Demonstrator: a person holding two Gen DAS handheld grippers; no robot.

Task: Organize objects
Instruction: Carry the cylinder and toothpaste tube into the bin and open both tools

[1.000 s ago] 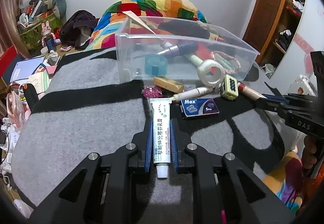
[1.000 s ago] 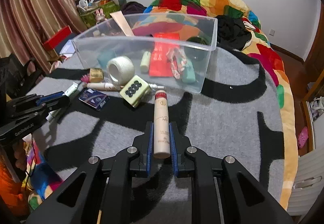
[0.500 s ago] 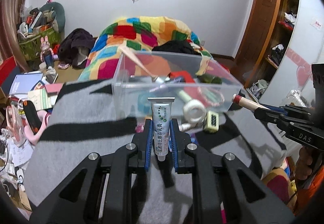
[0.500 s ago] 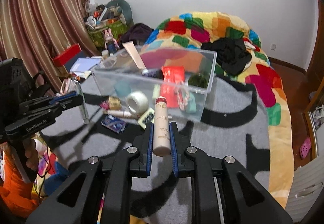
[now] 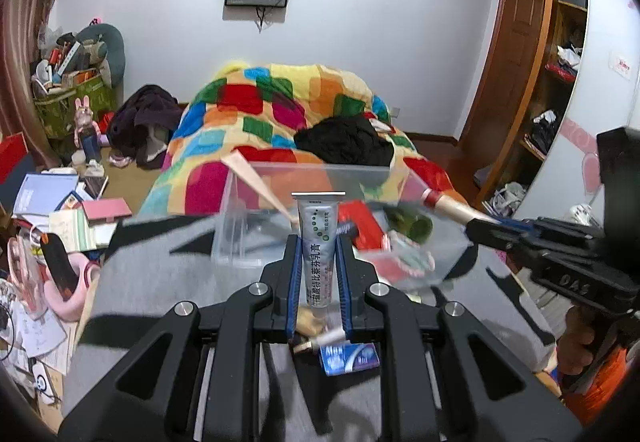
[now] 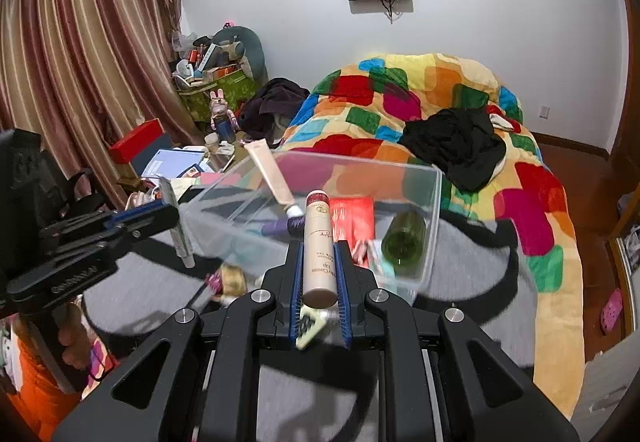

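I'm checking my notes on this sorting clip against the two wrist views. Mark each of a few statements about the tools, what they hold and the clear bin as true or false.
1. The left tool is shut on a white ointment tube. True.
2. The right tool is open and holds nothing. False: it is shut on a beige cream bottle with a dark red cap.
3. The clear bin already has things inside, among them a green bottle and a red packet. True.
4. The bin has a lid on it. False: its top is open.
5. A blue box lies on the grey and black blanket, outside the bin. True.
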